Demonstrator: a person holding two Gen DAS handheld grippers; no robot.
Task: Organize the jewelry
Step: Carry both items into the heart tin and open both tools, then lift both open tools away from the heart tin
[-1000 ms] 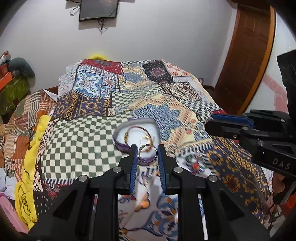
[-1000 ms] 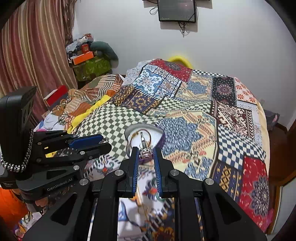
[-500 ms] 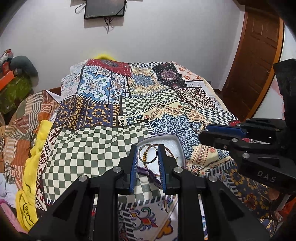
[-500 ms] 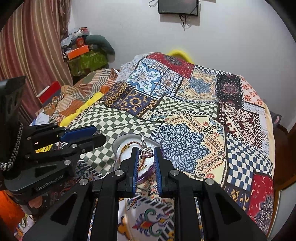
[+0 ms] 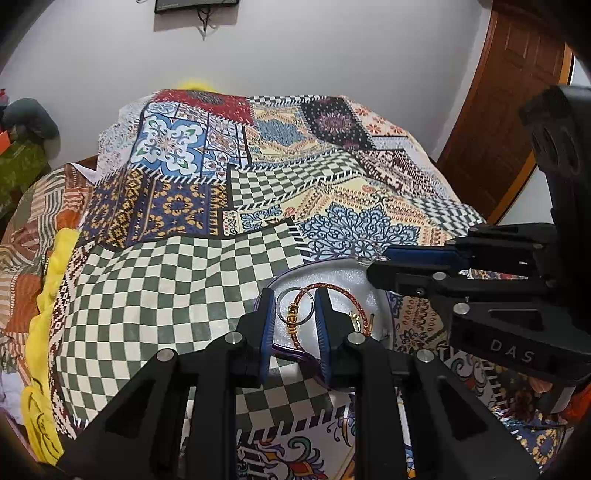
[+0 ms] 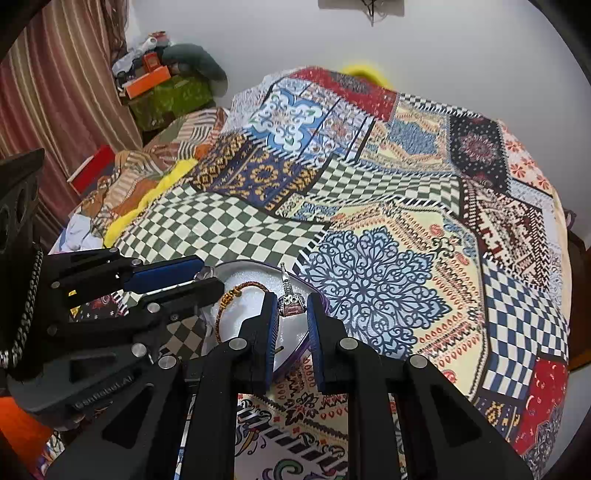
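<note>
The near rim of the tray (image 5: 373,280) is hidden behind the left gripper (image 5: 294,308). The wall screen (image 5: 195,5) is cut off by the top edge. Small gold pieces (image 5: 355,318) are too small to identify.

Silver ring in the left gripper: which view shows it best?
Left wrist view: the silver ring shows as a full circle between the left gripper fingers, over the tray. The right wrist view shows only a sliver.

Left gripper (image 5: 294,305) and right gripper (image 6: 291,308) moved forward over tray (image 5: 364,280)
</note>
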